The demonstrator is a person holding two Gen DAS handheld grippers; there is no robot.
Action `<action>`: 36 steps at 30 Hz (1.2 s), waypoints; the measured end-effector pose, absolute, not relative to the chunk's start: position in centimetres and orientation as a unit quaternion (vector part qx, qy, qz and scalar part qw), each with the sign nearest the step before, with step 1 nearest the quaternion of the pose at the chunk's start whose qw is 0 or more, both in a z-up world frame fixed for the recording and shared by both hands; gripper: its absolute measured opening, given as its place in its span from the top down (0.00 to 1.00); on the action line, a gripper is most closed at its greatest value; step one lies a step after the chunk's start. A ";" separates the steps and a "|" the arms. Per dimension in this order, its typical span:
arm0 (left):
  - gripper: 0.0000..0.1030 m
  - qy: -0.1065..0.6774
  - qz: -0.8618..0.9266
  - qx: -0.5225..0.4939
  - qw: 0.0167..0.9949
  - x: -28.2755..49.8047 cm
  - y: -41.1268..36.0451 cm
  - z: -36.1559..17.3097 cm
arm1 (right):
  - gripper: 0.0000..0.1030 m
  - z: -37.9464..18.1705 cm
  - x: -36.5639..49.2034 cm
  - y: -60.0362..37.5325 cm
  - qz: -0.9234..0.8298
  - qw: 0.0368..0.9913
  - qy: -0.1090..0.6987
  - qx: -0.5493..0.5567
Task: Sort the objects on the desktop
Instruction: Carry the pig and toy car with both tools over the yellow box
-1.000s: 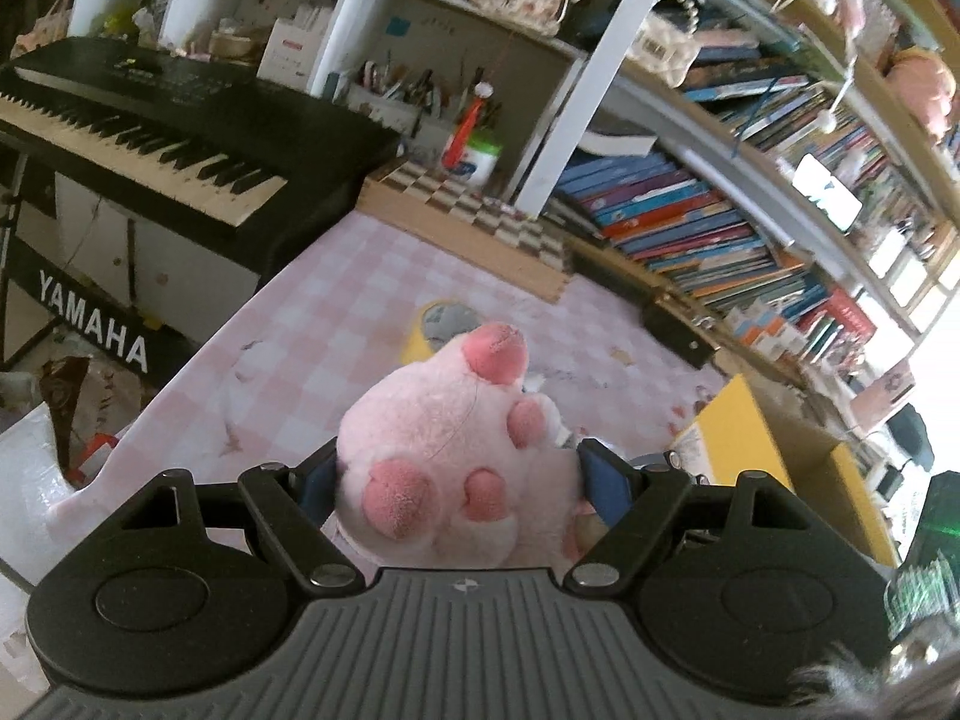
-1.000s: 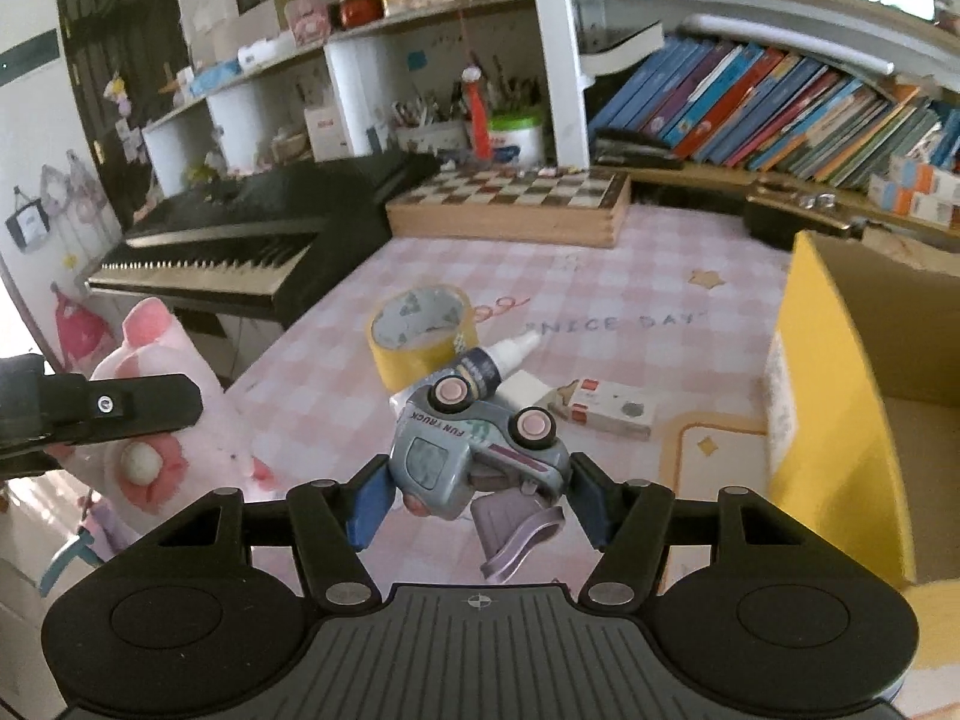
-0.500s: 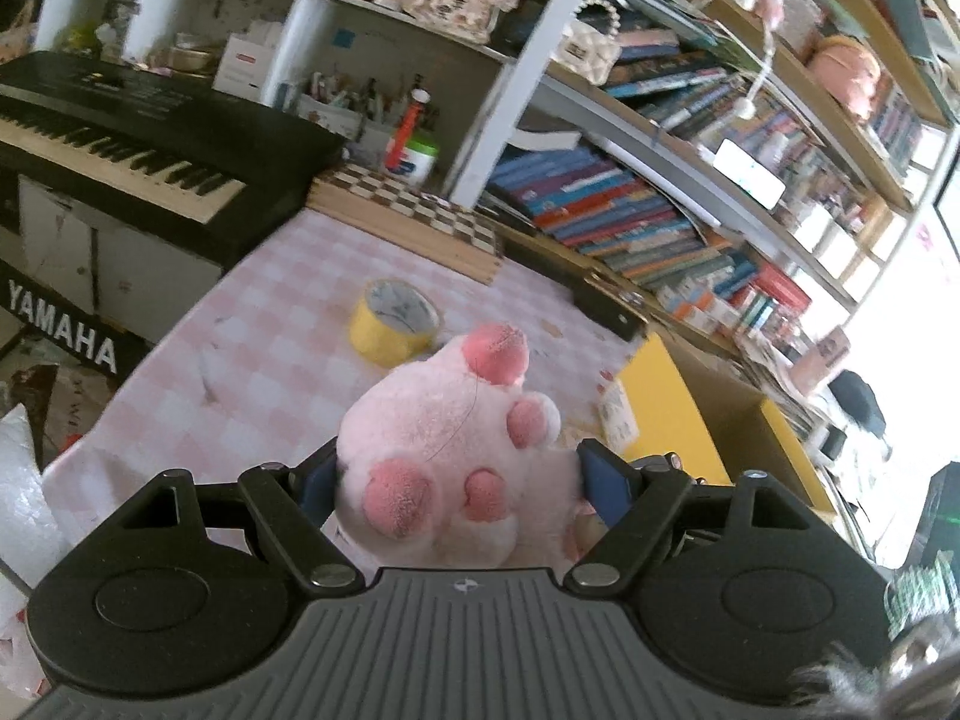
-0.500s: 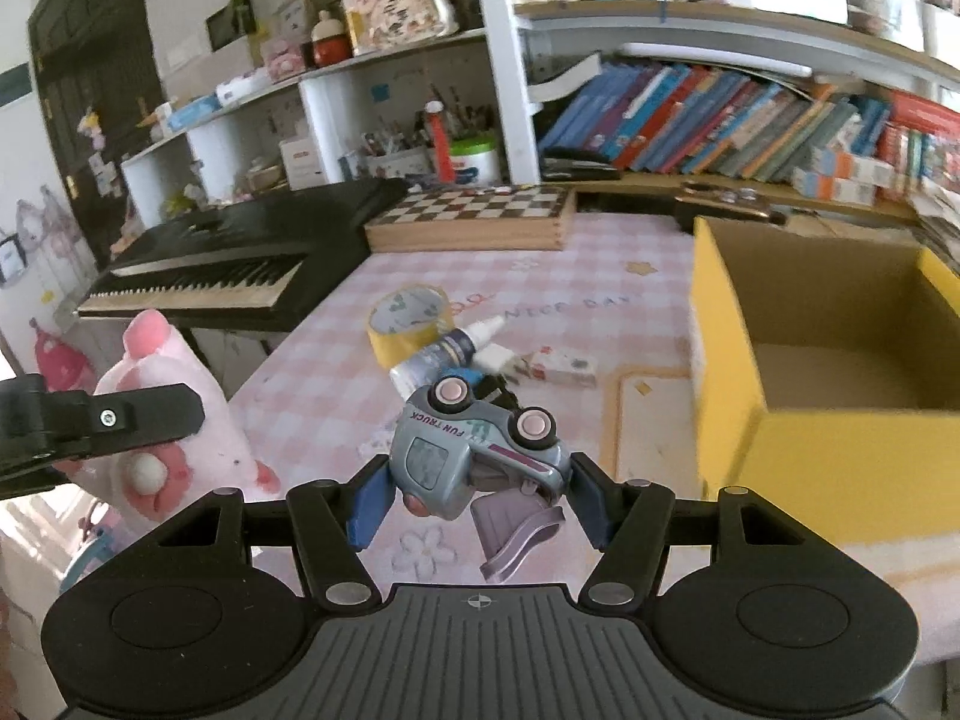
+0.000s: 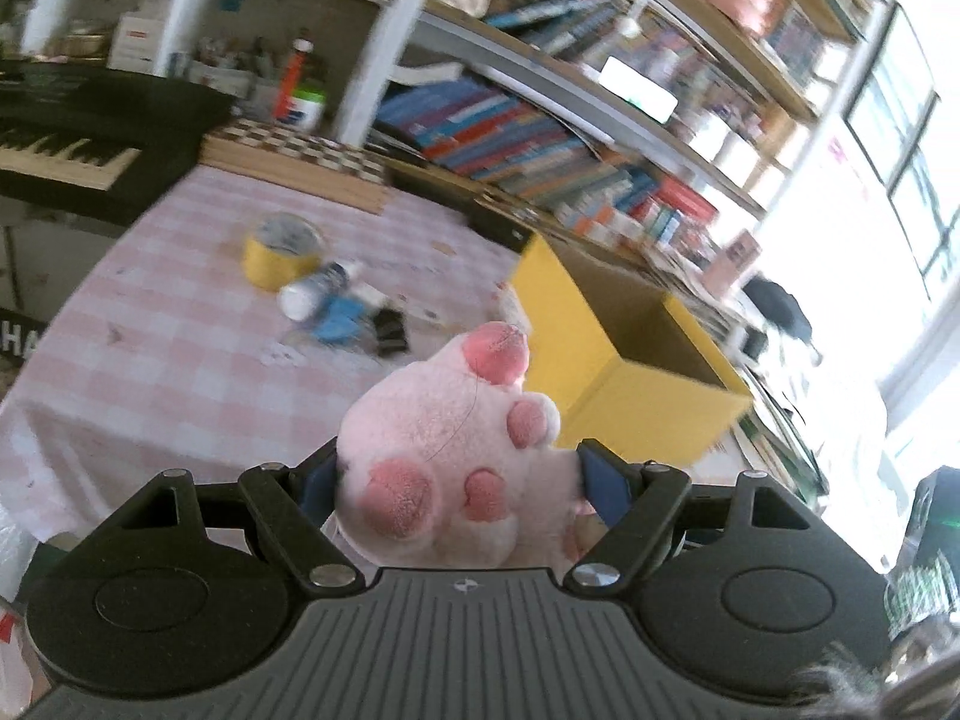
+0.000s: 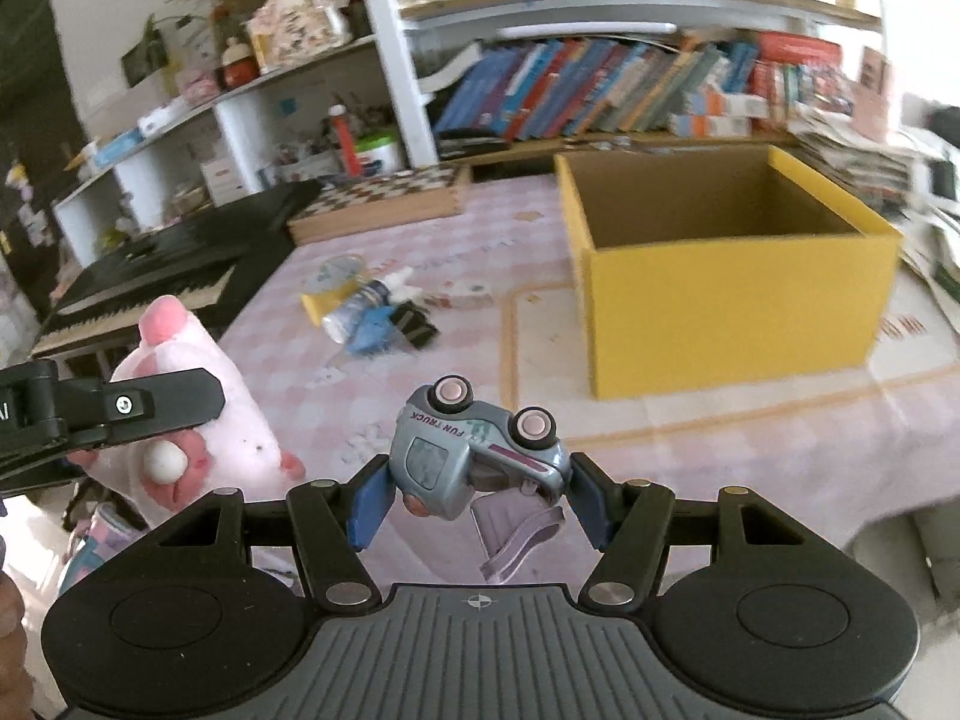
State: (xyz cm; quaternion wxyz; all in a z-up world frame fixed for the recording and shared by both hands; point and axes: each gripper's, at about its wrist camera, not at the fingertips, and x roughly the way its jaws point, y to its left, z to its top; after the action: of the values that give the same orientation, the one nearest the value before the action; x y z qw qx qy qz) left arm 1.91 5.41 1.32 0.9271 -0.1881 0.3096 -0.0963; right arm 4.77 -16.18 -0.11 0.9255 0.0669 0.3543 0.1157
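The left gripper (image 5: pixel 459 474) is clamped on a soft pink plush toy with darker pink paw pads (image 5: pixel 444 450), which fills the gap between its blue pads (image 5: pixel 603 480) and bulges forward past them. In the right wrist view the same plush toy (image 6: pixel 234 420) shows at the left edge, gripped in black fingers and hanging beside the edge of the surface.

The right gripper (image 6: pixel 474 498) is closed partway on a small grey-blue toy truck with pink wheels (image 6: pixel 474 450); the truck lies on its side between the pads, wheels pointing away from the camera, a lilac scoop dangling below it.

Ahead of both grippers, on the pink checked tablecloth surface (image 6: pixel 750 456), stands an open yellow cardboard box (image 6: pixel 732 294), well apart from either held toy. To its left lie a roll of yellow tape (image 5: pixel 279 249), a small white-capped bottle (image 6: pixel 360 309) and black binder clips (image 6: pixel 414 324), clustered near one another.
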 end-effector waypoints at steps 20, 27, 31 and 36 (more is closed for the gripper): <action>0.24 0.351 -0.210 -0.146 0.901 2.0 -1.0 0.1 | 0.39 -1.2 -0.1 -21.7 0.007 0.921 0.373 0.109; 0.24 0.354 -0.236 -0.138 0.894 2.6 -2.8 0.1 | 0.39 -1.1 -0.2 -23.0 -0.013 0.921 0.372 0.113; 0.24 0.355 -0.240 -0.138 0.893 3.1 -3.2 0.2 | 0.39 -1.0 0.0 -23.4 -0.016 0.922 0.370 0.111; 0.24 0.356 -0.248 -0.137 0.890 4.0 -4.1 0.1 | 0.39 -0.9 0.6 -24.2 -0.023 0.922 0.371 0.112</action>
State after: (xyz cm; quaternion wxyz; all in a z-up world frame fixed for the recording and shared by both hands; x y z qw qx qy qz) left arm 3.96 -4.09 0.11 0.8904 -0.1368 0.3564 -0.2477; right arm 0.56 -24.21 -0.92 0.9216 0.1121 0.3709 -0.0231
